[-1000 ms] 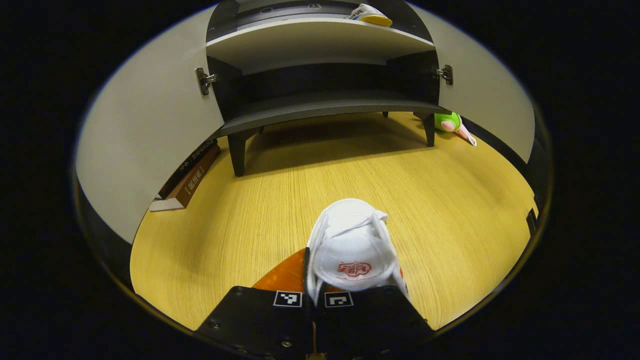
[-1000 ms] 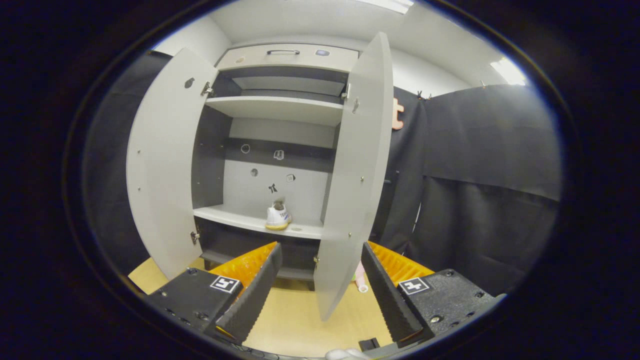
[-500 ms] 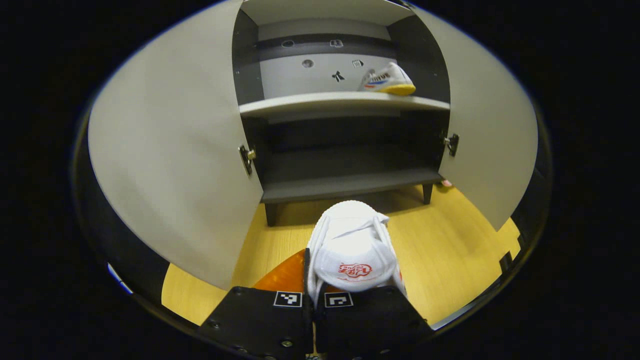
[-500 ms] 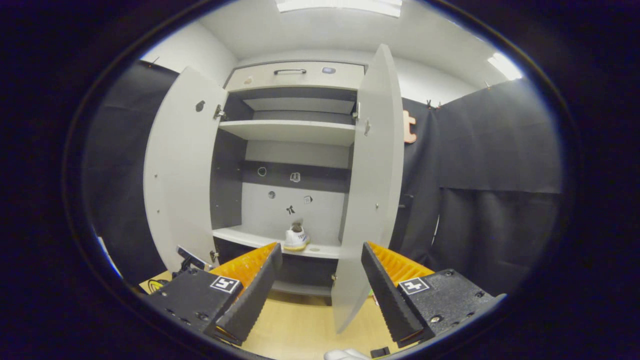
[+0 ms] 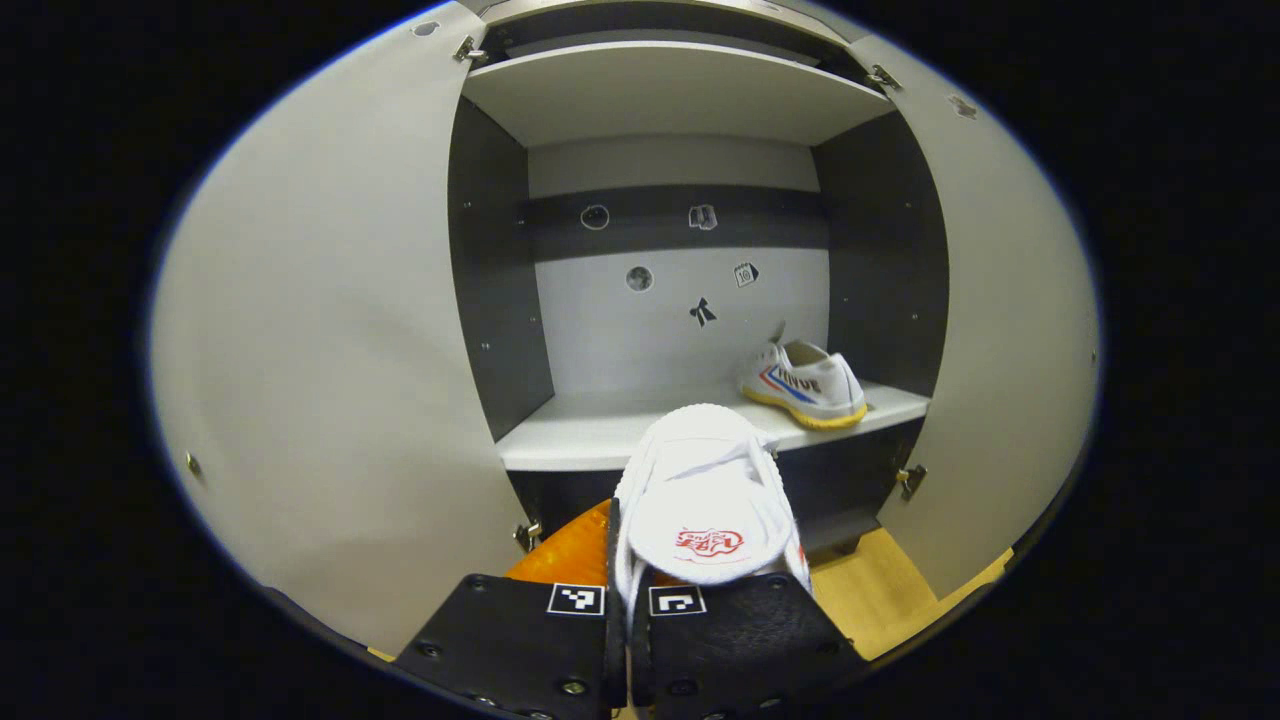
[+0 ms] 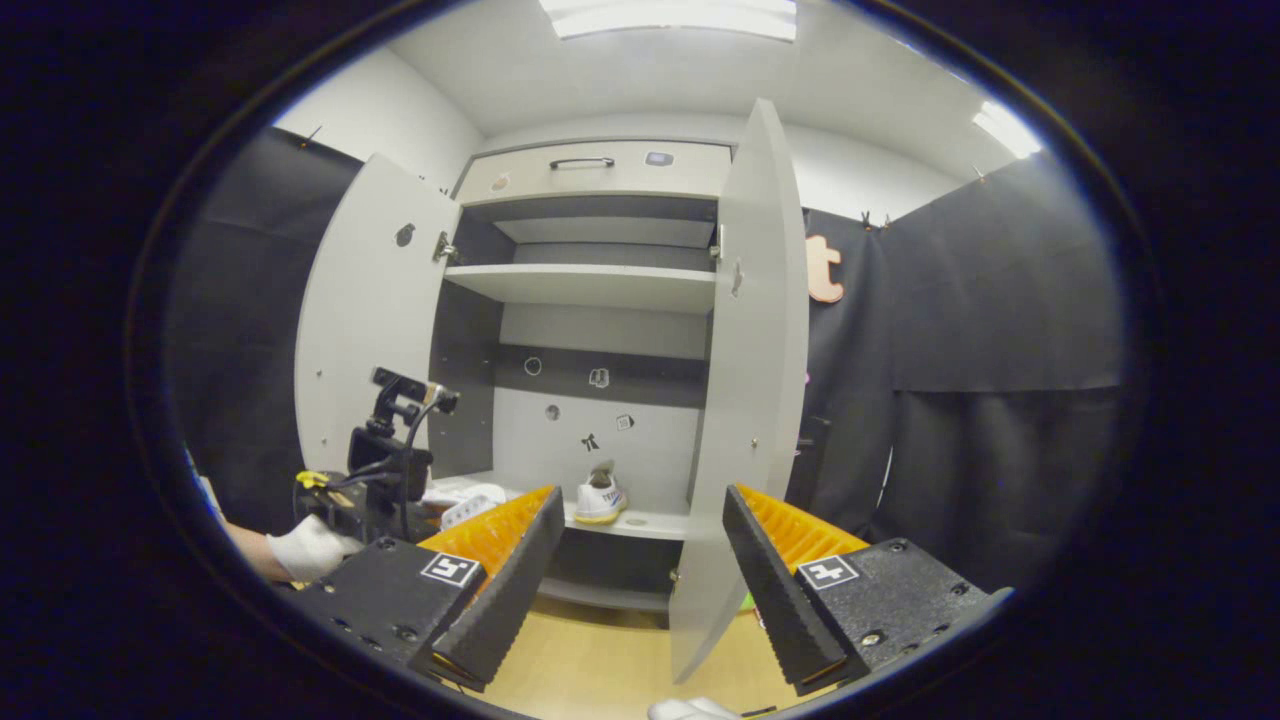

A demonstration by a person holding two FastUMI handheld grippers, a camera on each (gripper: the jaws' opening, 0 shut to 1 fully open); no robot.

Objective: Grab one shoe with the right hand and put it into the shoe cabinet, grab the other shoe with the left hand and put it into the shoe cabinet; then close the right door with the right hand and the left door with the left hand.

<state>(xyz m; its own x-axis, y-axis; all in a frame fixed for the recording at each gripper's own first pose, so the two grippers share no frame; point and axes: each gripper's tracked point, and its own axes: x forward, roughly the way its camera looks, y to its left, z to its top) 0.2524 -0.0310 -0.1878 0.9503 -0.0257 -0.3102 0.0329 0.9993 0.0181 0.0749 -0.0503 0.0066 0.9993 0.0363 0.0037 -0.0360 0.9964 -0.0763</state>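
Two black fingers of the left gripper (image 5: 628,610) are pressed together on the heel end of a white shoe (image 5: 705,500), its toe pointing toward the open shoe cabinet (image 5: 680,90) just ahead, level with the front edge of the pale middle shelf (image 5: 590,440). On that shelf, toward its right end, sits the other shoe (image 5: 805,385), white with a yellow sole, side-on near the right inner wall. Both doors stand wide: the left door (image 5: 330,380) and the right door (image 5: 1000,330) flank the opening in the left gripper view. From the right gripper view, the right gripper (image 6: 640,590) hangs farther back with its orange-backed fingers spread well apart and nothing between them, facing the edge of the right door. At that view's left, a white-gloved hand (image 6: 310,550) holds the left gripper with the white shoe just before the shelf, under a pale upper shelf (image 6: 590,285) and a drawer (image 6: 600,170) with a dark handle. Yellow wood-grain floor (image 6: 600,670) lies below the cabinet.
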